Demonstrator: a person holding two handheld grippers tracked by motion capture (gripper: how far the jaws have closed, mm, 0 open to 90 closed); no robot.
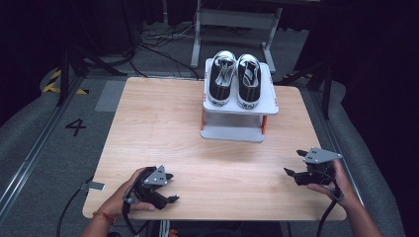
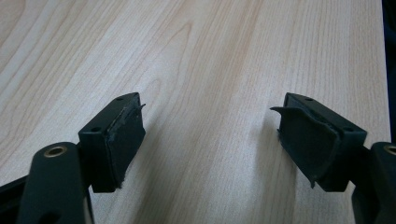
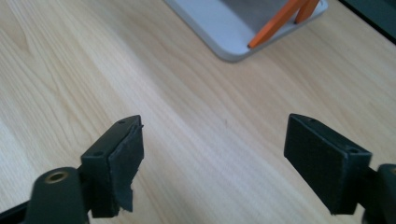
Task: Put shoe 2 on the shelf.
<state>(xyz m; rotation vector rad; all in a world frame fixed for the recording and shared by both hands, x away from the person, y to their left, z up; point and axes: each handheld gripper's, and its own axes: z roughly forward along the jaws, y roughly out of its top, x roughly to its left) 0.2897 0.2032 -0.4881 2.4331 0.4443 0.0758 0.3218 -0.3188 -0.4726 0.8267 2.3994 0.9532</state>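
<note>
Nearby, bare table (image 1: 163, 123) around claws

One mark reads clearly here: a dark numeral "4" (image 1: 75, 126) painted on the grey floor (image 1: 59, 148), just off the left edge of the wooden table (image 1: 163, 128) in the high view. Beyond that numeral, farther from the table's left far corner, sit yellow-and-black hazard stripes (image 1: 52, 81) on the floor, a warning marking with no words. On the table's far side, the two black shoes (image 1: 234, 79) carry white patterning along their soles, but it's too small to read as letters. Both gripper views offer bare wood grain with no lettering.
</note>
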